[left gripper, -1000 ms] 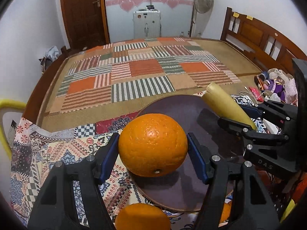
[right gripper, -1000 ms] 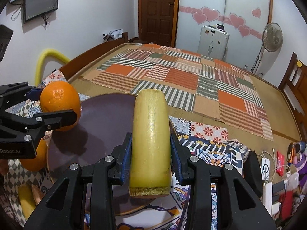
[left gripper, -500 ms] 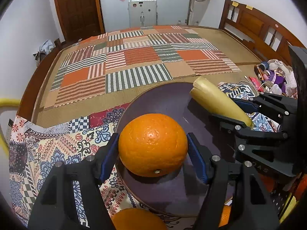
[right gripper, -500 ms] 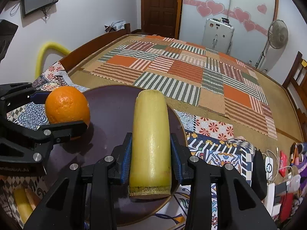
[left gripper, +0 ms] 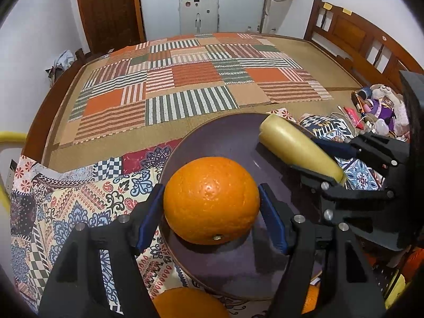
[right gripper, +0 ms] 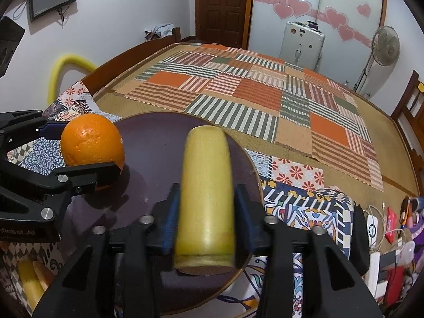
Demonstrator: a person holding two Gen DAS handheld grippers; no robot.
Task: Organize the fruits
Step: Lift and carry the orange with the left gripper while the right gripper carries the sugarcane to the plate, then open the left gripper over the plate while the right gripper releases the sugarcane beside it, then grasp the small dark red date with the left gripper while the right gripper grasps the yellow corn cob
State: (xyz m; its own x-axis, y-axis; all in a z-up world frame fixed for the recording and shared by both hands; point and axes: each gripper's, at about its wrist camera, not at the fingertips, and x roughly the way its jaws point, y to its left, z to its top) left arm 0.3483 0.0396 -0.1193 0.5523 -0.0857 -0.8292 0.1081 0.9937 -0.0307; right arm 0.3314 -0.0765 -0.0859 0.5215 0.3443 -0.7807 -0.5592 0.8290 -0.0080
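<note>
Over the dark plate [left gripper: 228, 137], an orange [left gripper: 211, 199] is clamped between the pads of the left gripper [left gripper: 212, 212]. Beside it, the yellow cut fruit [right gripper: 206, 198] is being released onto the plate as the right gripper [right gripper: 205, 212] opens, pads just clear.

we've got the left gripper [left gripper: 211, 206] clamped on an orange [left gripper: 211, 201] right over the near side of the dark purple plate [left gripper: 225, 137], right gripper [left gripper: 324, 164] coming in from our right, jaws opening around a yellow cut stalk [left gripper: 296, 149], another orange [left gripper: 185, 303] peeking in at the bottom, patterned cloth [left gripper: 66, 198] under everything
</note>
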